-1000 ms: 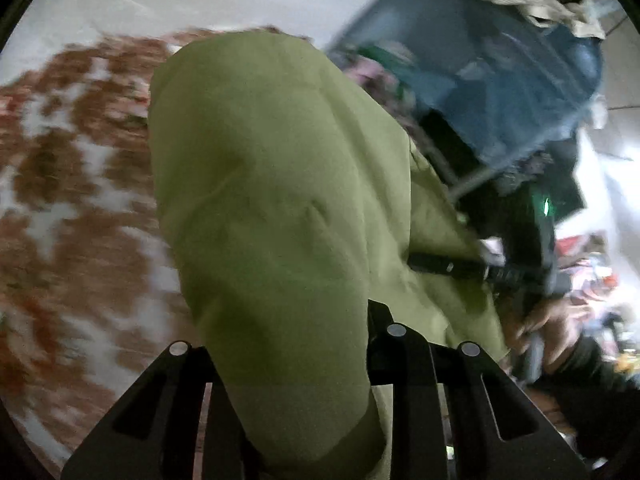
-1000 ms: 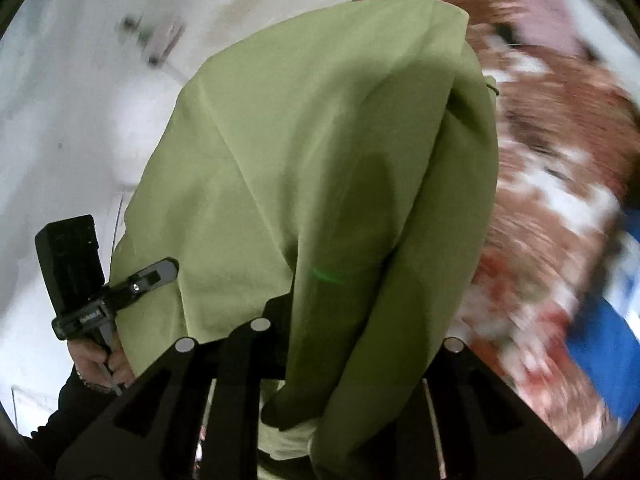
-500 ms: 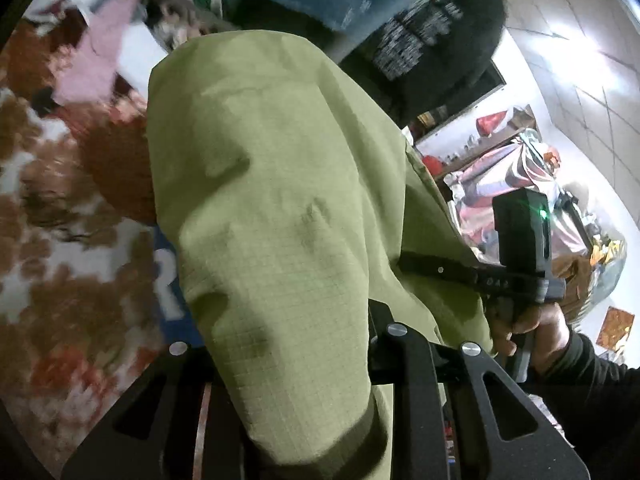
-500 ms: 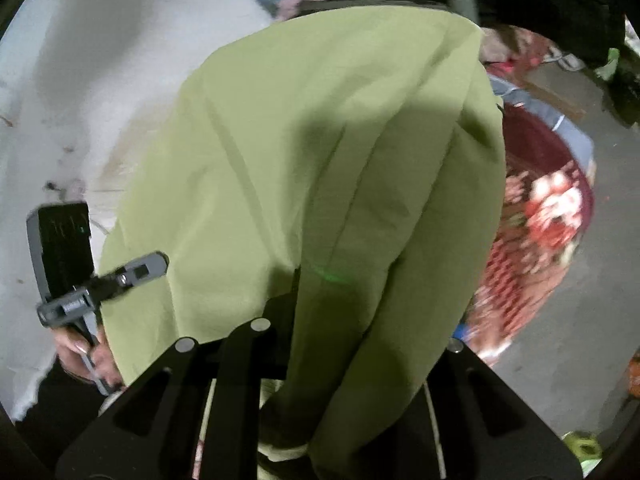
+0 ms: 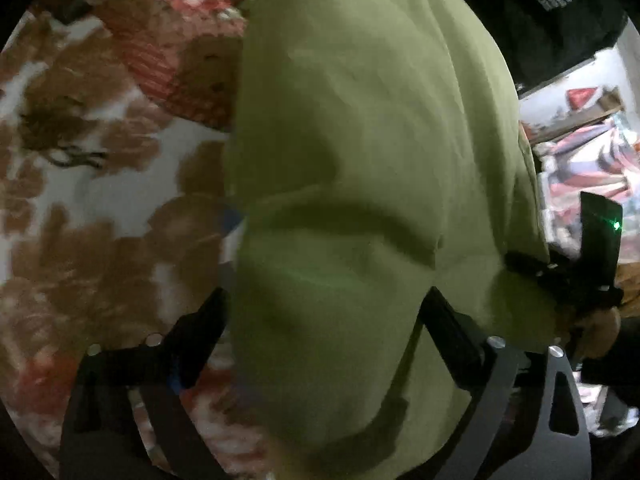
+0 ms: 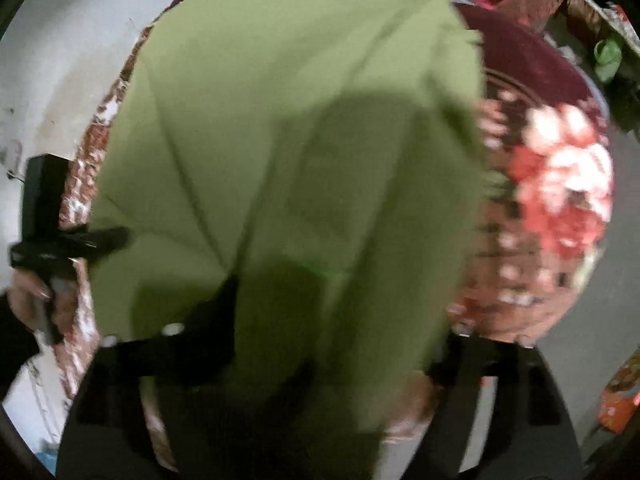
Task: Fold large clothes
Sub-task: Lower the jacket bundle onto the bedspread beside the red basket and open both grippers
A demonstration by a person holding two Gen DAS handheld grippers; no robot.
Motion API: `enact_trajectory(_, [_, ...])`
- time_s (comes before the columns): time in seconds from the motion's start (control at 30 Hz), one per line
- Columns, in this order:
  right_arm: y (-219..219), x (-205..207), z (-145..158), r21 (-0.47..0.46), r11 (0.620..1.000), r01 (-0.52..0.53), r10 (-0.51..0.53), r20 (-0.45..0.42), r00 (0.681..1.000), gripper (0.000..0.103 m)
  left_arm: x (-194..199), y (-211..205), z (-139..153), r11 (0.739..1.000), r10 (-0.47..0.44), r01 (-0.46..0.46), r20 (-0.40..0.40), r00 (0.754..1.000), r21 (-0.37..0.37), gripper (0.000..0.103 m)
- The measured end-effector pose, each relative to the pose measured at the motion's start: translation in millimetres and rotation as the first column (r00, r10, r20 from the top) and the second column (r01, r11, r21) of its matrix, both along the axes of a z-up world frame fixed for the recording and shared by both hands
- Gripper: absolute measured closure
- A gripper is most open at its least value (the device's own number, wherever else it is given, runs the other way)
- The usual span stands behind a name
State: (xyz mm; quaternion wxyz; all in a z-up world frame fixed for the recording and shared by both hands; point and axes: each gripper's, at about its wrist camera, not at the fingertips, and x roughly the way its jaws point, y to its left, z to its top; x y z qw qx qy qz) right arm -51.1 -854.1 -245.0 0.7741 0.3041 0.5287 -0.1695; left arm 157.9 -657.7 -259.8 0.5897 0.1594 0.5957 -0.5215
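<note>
A: Garment [image 5: 360, 184] hides most, blurred. Grippers?
B: Left gripper [image 5: 324, 320] and right gripper [image 6: 336, 320] jaws just opened wide, cloth between (pads unpressed). Garment over floral blanket [image 5: 100, 160].
A: Basket [image 6: 552, 128] right of garment.

A brown-and-white patterned cover [image 5: 80, 184] is spreading across the left of the left wrist view, with red woven fabric [image 5: 168, 68] lying on it. A pale wall [image 6: 52, 80] is showing at the left of the right wrist view. A maroon floral cloth [image 6: 560, 168] is lying beside bare grey floor [image 6: 580, 340]. Dark clothing [image 5: 560, 20] is hanging (perhaps on a rack; the view is blurred) at top right.
</note>
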Motion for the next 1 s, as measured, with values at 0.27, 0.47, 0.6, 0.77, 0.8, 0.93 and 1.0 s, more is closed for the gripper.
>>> enact_trajectory(0.27, [-7, -60, 12, -0.100, 0.987, 0.124, -0.138, -0.147, 0.979, 0.014, -12, 50, 56, 0.995, 0.025, -0.048, 0.260, 0.965, 0.084, 0.008])
enact_trajectory(0.47, [-6, -45, 70, -0.092, 0.982, 0.163, -0.169, -0.070, 0.983, 0.019, -43, 51, 98, 0.999, -0.044, 0.049, 0.250, 0.967, -0.012, 0.008])
enact_trajectory(0.6, [2, 39, 108, -0.214, 0.975, 0.063, -0.073, -0.038, 0.997, 0.012, -71, 43, 73, 0.993, -0.110, 0.112, 0.080, 0.991, -0.022, 0.007])
enact_trajectory(0.77, [-7, 154, 102, -0.288, 0.958, -0.016, 0.003, -0.044, 0.999, 0.012, -100, 26, 46, 0.994, -0.110, 0.108, 0.074, 0.991, 0.023, 0.007])
enact_trajectory(0.8, [-6, 181, 100, -0.289, 0.957, -0.038, 0.026, -0.043, 0.999, 0.012, -104, 22, 40, 0.993, -0.113, 0.109, 0.094, 0.989, 0.048, 0.006])
enact_trajectory(0.93, [-5, 261, 75, -0.305, 0.945, -0.119, 0.090, -0.107, 0.990, 0.012, -112, 18, 30, 0.985, -0.142, 0.132, 0.085, 0.986, 0.109, 0.006])
enact_trajectory(1.0, [-11, 288, 48, -0.312, 0.937, -0.159, 0.105, -0.184, 0.977, 0.007, -115, 25, 37, 0.981, -0.167, 0.156, 0.093, 0.982, 0.114, 0.006])
